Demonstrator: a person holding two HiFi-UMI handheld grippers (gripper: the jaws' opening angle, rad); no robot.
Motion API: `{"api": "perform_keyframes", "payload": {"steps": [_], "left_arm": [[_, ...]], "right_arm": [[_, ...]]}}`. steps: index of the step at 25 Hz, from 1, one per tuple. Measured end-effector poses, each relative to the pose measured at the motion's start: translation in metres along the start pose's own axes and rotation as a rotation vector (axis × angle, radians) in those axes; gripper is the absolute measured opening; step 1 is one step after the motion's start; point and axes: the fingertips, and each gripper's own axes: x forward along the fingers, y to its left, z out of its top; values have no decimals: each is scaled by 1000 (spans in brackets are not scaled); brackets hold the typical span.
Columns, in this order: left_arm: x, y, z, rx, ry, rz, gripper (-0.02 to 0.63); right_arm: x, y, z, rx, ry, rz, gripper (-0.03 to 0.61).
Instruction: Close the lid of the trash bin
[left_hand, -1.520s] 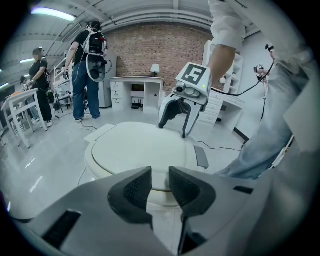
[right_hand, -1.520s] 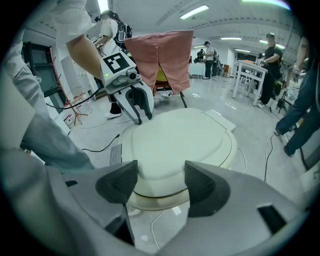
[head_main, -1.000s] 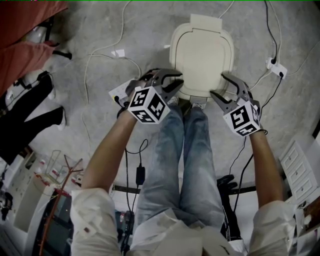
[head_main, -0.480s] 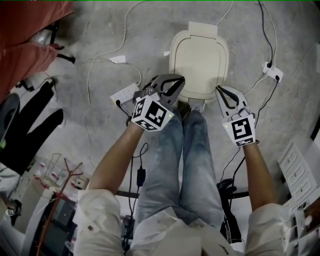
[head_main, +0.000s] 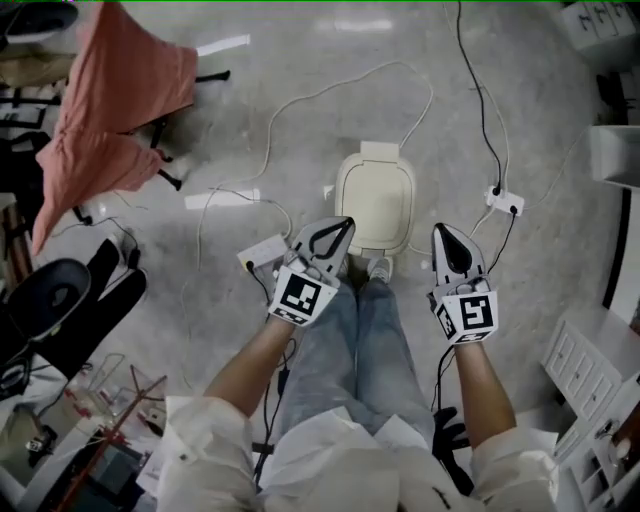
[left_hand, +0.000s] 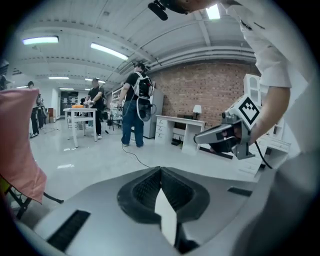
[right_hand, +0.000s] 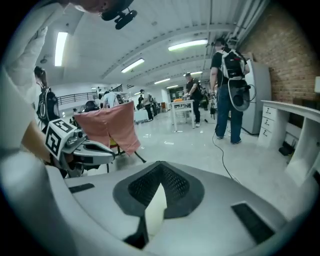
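Observation:
A cream trash bin (head_main: 376, 199) stands on the floor in front of my feet in the head view, its lid down flat on top. My left gripper (head_main: 345, 224) hangs well above the bin's near left corner, shut and empty. My right gripper (head_main: 441, 231) is to the right of the bin, raised too, shut with nothing in it. In the left gripper view the jaws (left_hand: 161, 170) meet at their tips and point out across the room. The right gripper view shows its jaws (right_hand: 159, 164) closed the same way. Neither gripper touches the bin.
White cables and power strips (head_main: 503, 201) lie on the floor around the bin. A pink cloth (head_main: 115, 110) hangs on a stand at upper left. White drawers (head_main: 585, 370) stand at lower right. Several people stand by tables (left_hand: 82, 117) far off in the room.
Both grippers rose away from the closed lid and shut their jaws. The head view pulled back, so the bin looks smaller and farther off.

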Motion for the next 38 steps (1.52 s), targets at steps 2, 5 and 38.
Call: {"api": "perform_keyframes", "payload": {"steps": [2, 5, 38], "left_arm": [[-15, 3, 40, -2, -51, 21, 26], [-41, 8, 99, -5, -122, 63, 26], [-317, 10, 361, 71, -569, 456, 26]], "right_arm": [[-19, 0, 39, 23, -62, -36, 18], [-50, -1, 94, 54, -150, -82, 18], [-333, -14, 302, 9, -604, -375, 18]]}}
